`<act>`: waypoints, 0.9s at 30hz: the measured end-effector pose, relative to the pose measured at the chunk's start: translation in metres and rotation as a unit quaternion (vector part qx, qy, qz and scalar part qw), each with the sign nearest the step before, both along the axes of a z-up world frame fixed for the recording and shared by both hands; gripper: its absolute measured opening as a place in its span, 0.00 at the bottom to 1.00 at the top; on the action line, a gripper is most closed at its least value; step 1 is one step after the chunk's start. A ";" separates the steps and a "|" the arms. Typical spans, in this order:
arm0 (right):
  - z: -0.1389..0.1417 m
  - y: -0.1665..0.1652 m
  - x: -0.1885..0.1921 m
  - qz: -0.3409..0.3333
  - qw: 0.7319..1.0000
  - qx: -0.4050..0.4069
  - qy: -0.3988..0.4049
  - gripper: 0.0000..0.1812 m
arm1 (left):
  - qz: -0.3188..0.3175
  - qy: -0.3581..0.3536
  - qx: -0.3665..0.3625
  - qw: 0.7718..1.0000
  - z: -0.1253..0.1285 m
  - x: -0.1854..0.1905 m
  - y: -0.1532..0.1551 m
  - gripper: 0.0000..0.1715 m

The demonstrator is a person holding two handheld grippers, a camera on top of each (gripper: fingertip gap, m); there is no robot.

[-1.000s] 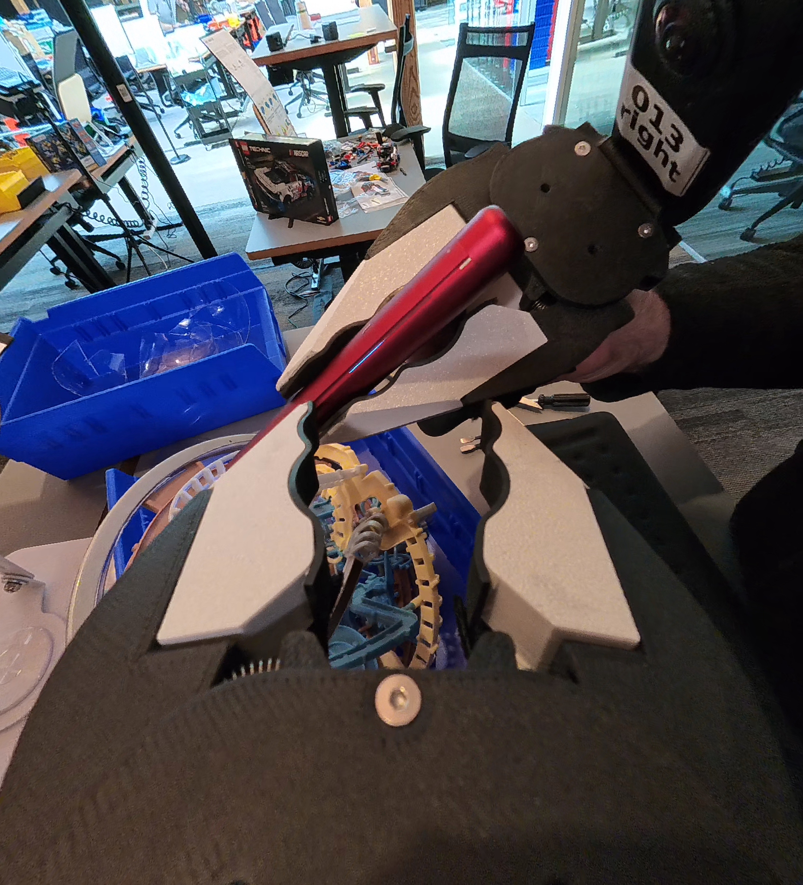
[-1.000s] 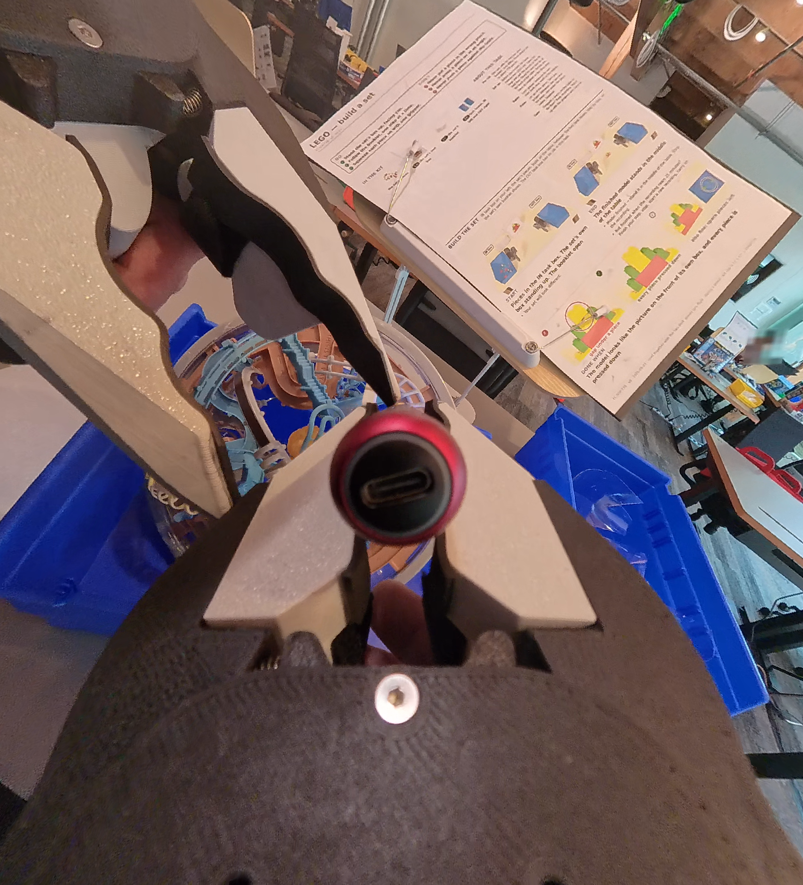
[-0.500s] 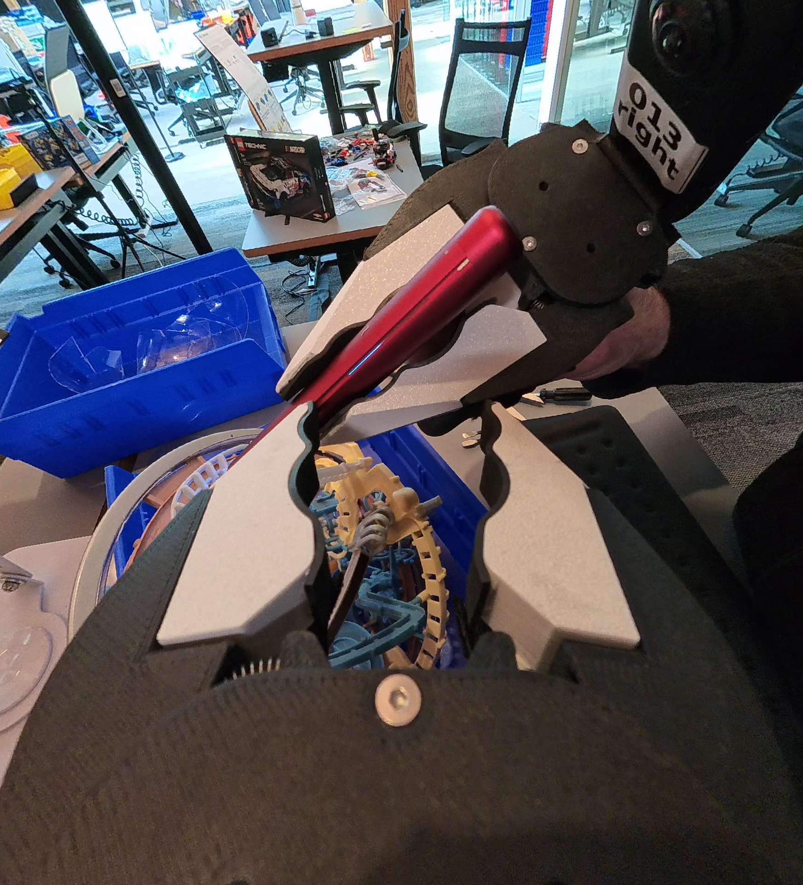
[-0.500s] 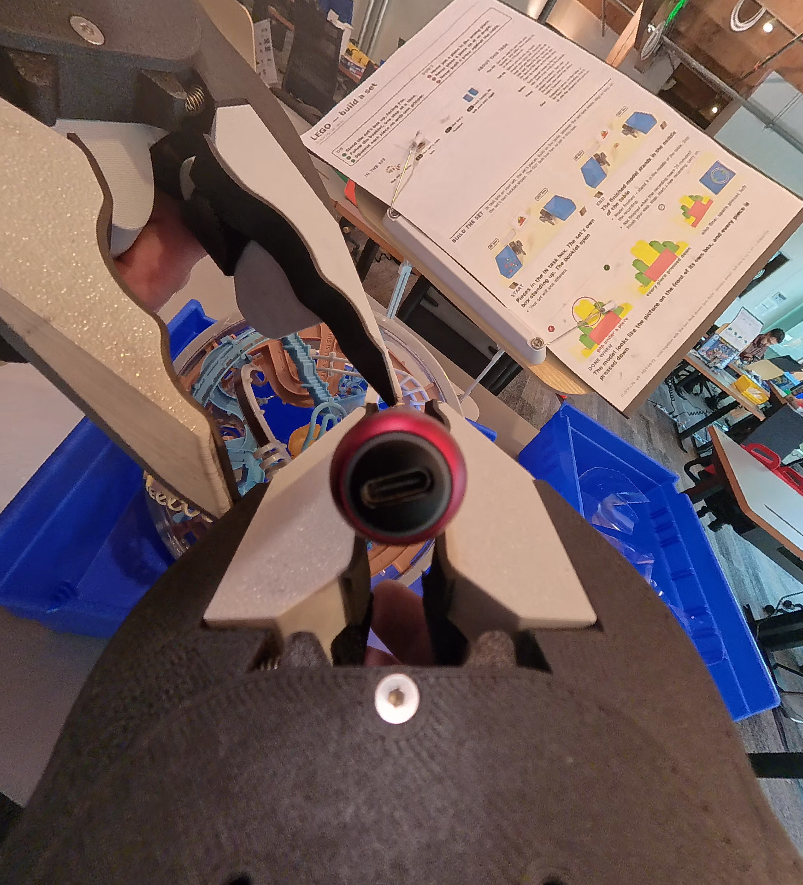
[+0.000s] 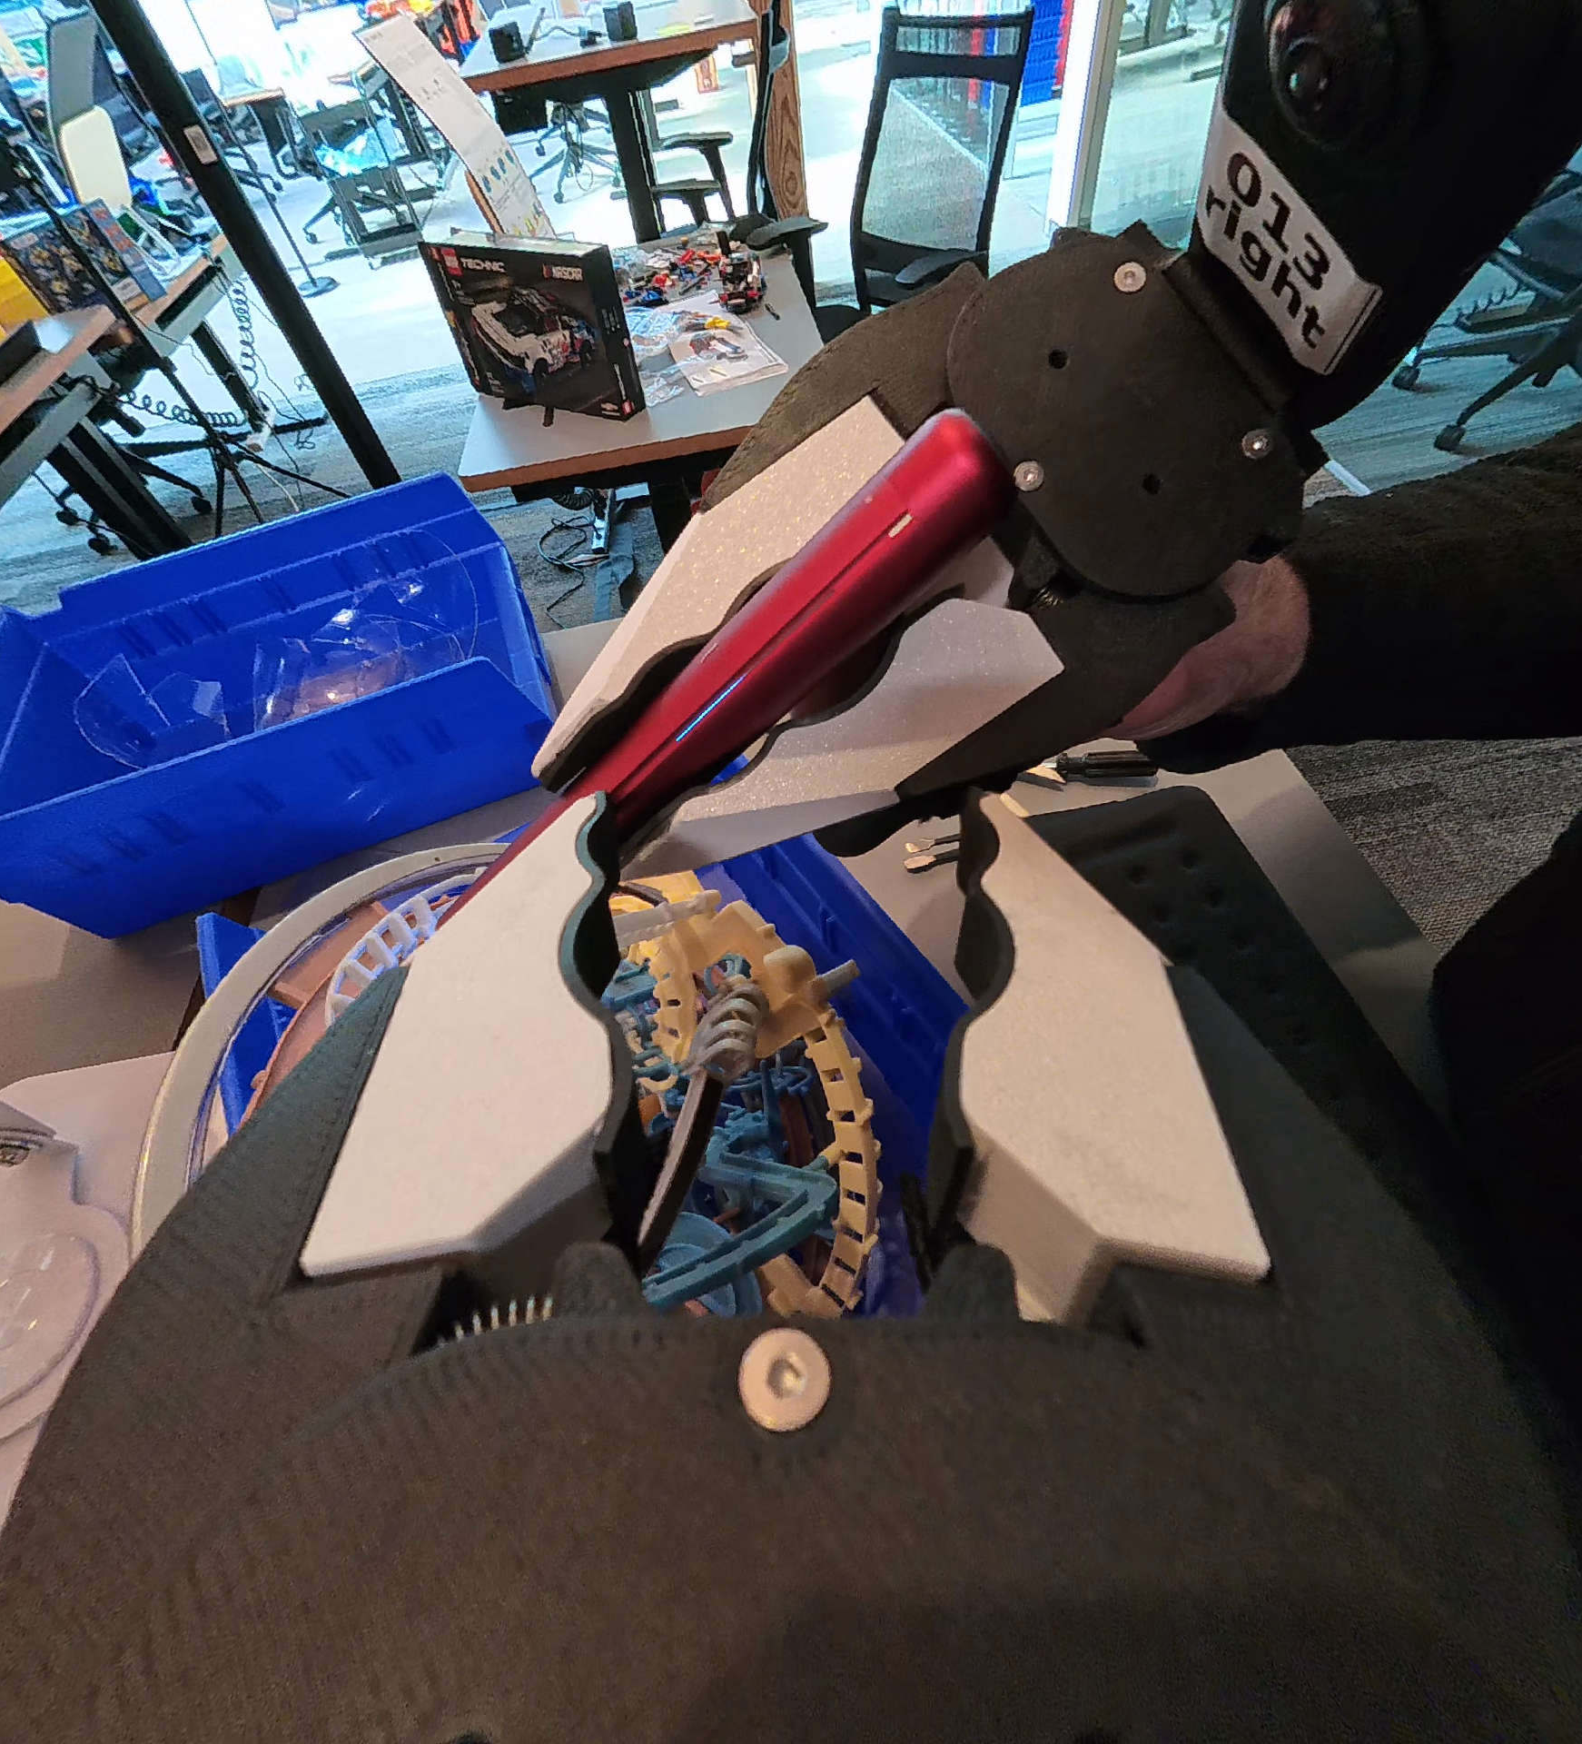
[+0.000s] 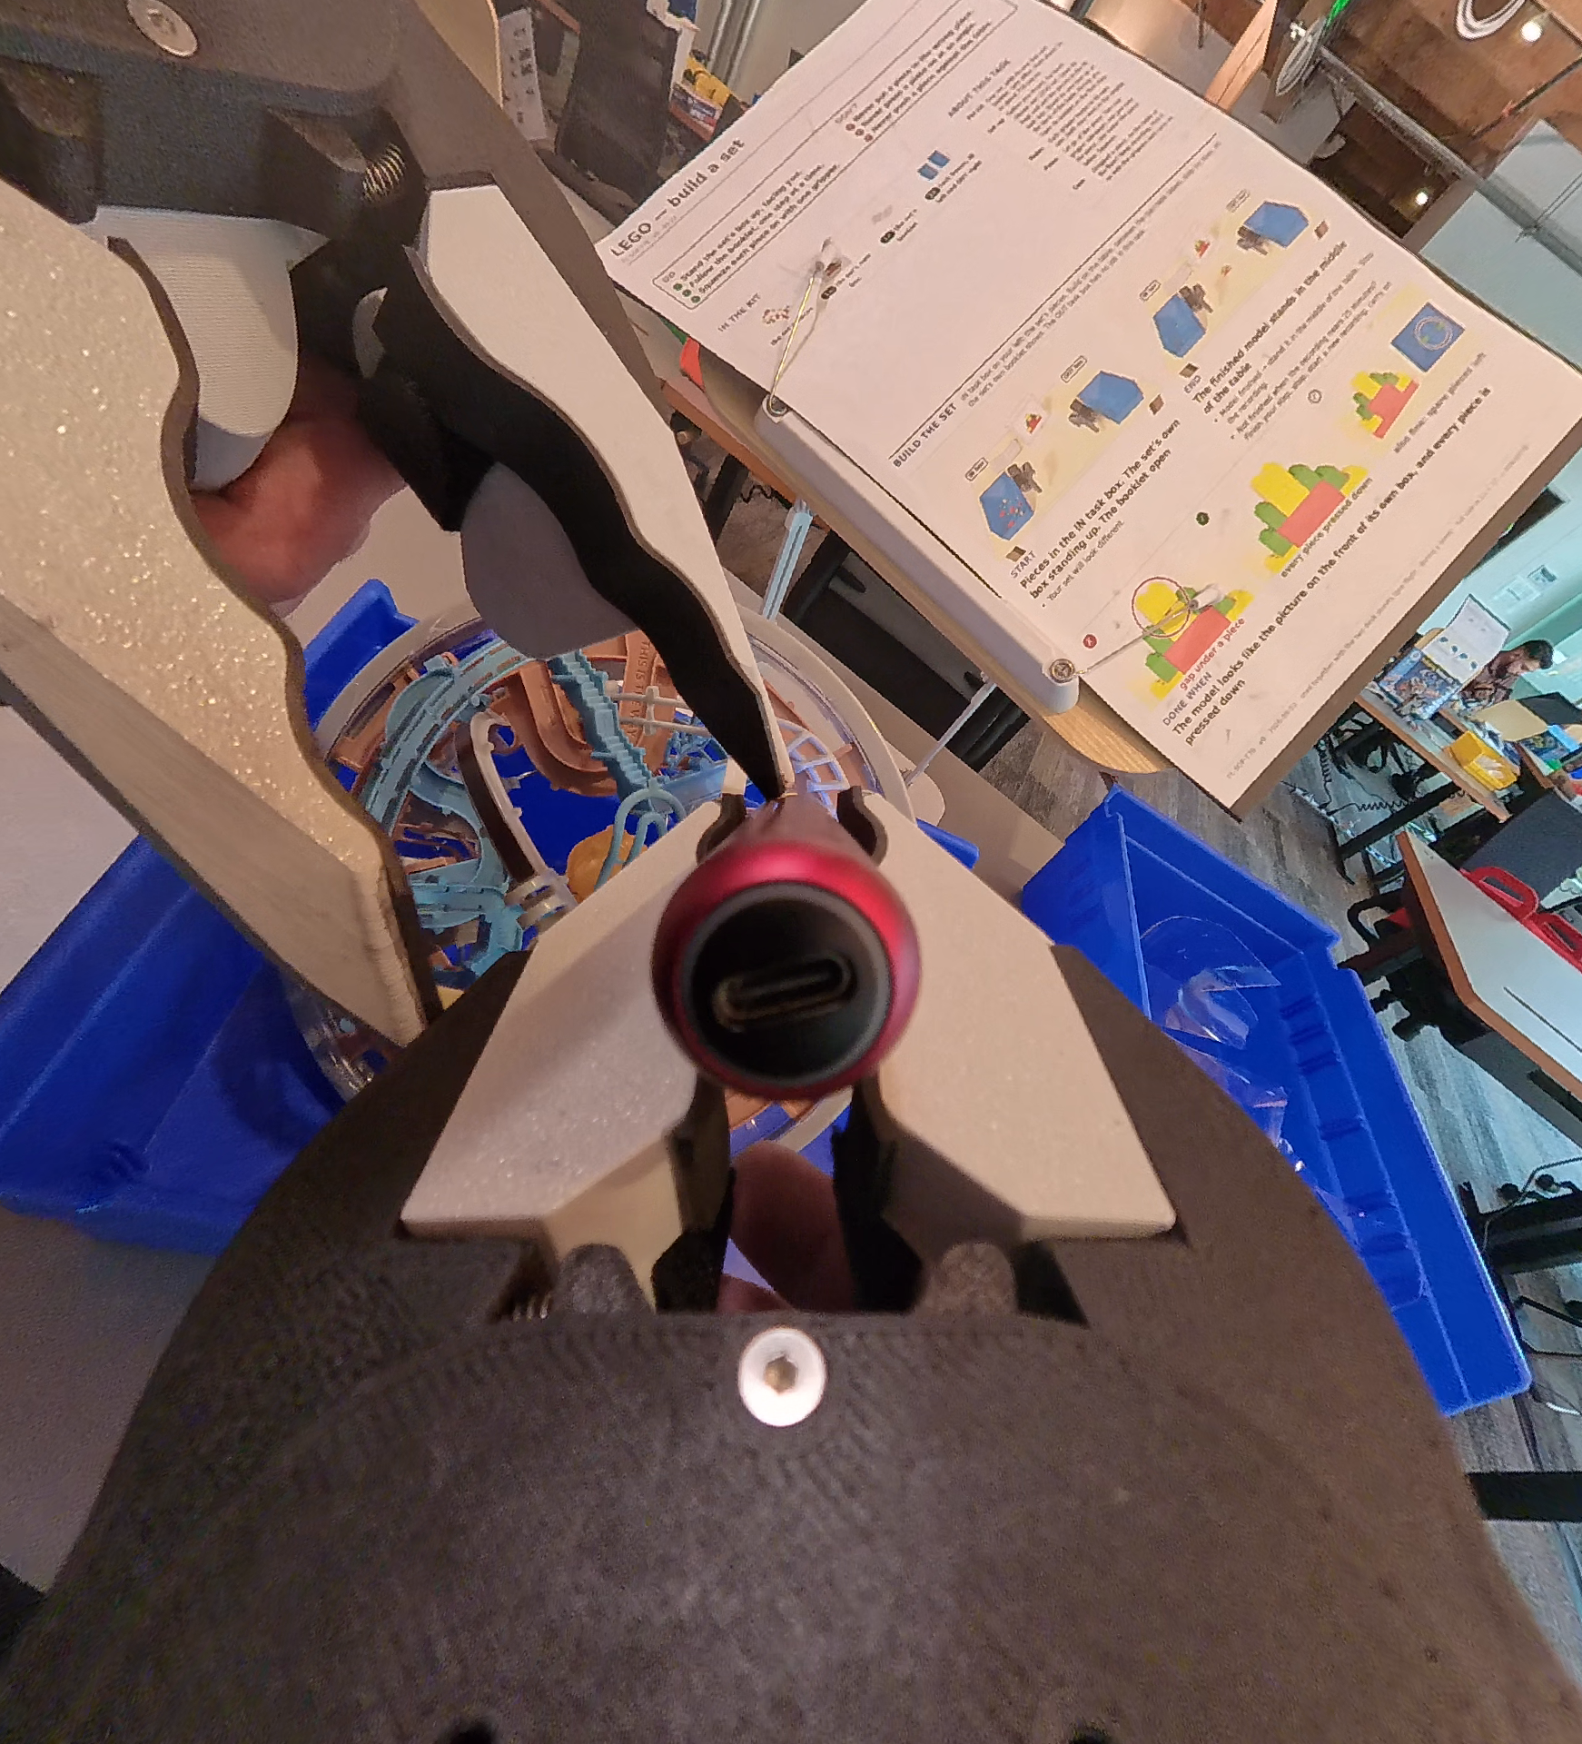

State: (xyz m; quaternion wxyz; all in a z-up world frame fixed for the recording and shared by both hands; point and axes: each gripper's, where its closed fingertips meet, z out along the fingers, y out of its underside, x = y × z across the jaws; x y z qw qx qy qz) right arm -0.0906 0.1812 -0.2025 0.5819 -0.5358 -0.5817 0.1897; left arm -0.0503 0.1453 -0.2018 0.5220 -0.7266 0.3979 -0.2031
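Here the right gripper (image 6: 782,849) is clamped on a red pen-shaped tool (image 5: 797,623), its two grey fingers pressed against the barrel on either side; the barrel's long axis runs along the fingers, sloping down and away from the hand towards the maze ball (image 5: 740,1066), and its butt end with a small oval socket faces back at the right wrist camera; the left gripper (image 5: 782,906) hangs directly above the ball with its fingers spread apart and nothing between them, so it is the nearer of the two to the ball; the tool's front end passes behind the tip of the left gripper's left finger, touching or almost touching it, I cannot tell which; the tip itself is hidden, so where it meets the ball cannot be made out; the ball, a clear sphere full of yellow, light blue and brown tracks, sits in a small blue bin (image 5: 825,906); beyond the ball stands a larger blue bin (image 5: 202,802) holding clear plastic shells; beside the ball, on a tilted stand, lies a printed instruction sheet (image 6: 1099,311); the ball's lower half is cut off by both gripper bodies.
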 end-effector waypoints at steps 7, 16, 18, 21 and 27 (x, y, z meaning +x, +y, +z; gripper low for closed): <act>0.000 0.001 -0.004 0.000 1.000 -0.003 -0.018 0.11 | 0.006 0.004 0.002 1.000 0.002 -0.004 0.003 0.42; -0.001 0.003 -0.005 -0.002 1.000 -0.006 -0.022 0.11 | 0.005 0.003 -0.013 1.000 0.000 -0.006 0.005 0.42; -0.002 0.004 -0.005 -0.002 1.000 -0.007 -0.021 0.11 | 0.006 0.004 -0.013 1.000 -0.001 -0.006 0.005 0.43; -0.002 0.005 -0.005 -0.002 1.000 -0.008 -0.023 0.11 | 0.007 0.000 -0.013 1.000 -0.001 -0.005 0.006 0.44; -0.002 0.006 -0.007 -0.001 1.000 -0.010 -0.025 0.11 | 0.011 0.003 -0.012 1.000 -0.002 -0.005 0.006 0.45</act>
